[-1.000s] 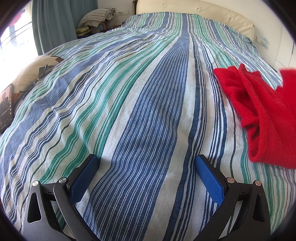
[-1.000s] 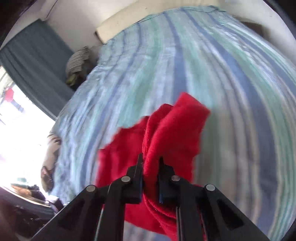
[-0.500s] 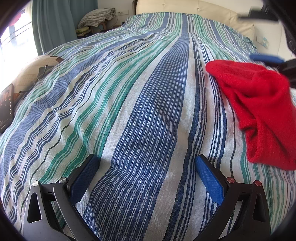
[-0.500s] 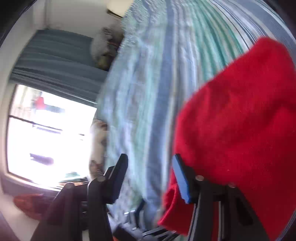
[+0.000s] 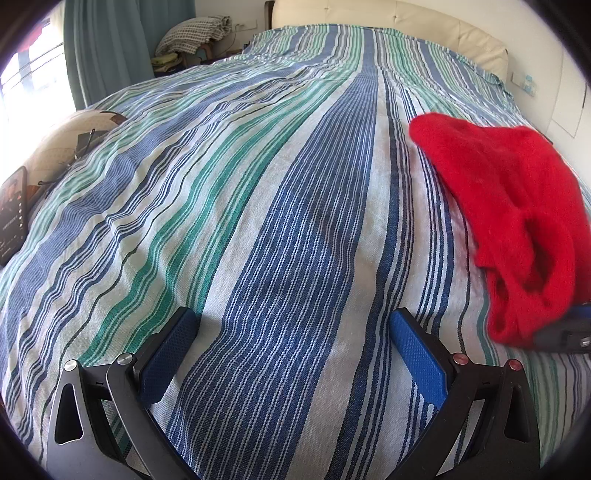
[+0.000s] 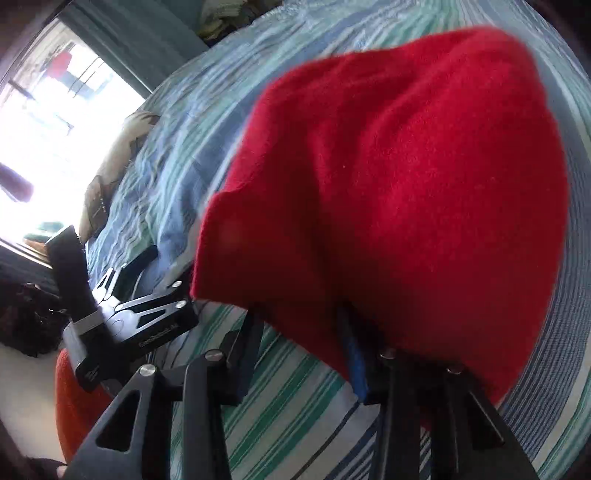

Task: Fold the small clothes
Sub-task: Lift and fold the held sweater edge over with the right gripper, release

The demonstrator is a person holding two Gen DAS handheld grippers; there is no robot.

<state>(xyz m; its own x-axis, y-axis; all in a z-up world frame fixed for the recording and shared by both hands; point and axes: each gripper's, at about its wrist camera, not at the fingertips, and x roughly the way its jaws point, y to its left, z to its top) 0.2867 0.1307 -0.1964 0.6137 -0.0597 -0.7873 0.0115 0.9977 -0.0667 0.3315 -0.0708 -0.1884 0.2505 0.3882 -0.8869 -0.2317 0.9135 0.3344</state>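
A red fleece garment (image 5: 517,206) lies bunched on the striped bedspread (image 5: 295,221), to the right of my left gripper (image 5: 291,315). That gripper hovers open over bare bedspread with nothing between its blue pads. My right gripper (image 6: 299,325) sits low at the garment's (image 6: 406,184) near edge, jaws apart and closing. The red hem drapes over its fingertips and hides them. I cannot see the pads pressing on the cloth. The left gripper (image 6: 159,266) shows beside it, at the left of the right wrist view.
A phone (image 5: 13,210) and a tan cushion (image 5: 62,144) lie at the bed's left edge by the bright window. A pile of folded cloth (image 5: 192,33) sits beyond the far left corner. A cream headboard (image 5: 388,14) closes the far end.
The right gripper let go of the red garment, which dropped and settled on the bed. The gripper then swung down to the garment's near edge. The left gripper has not moved.
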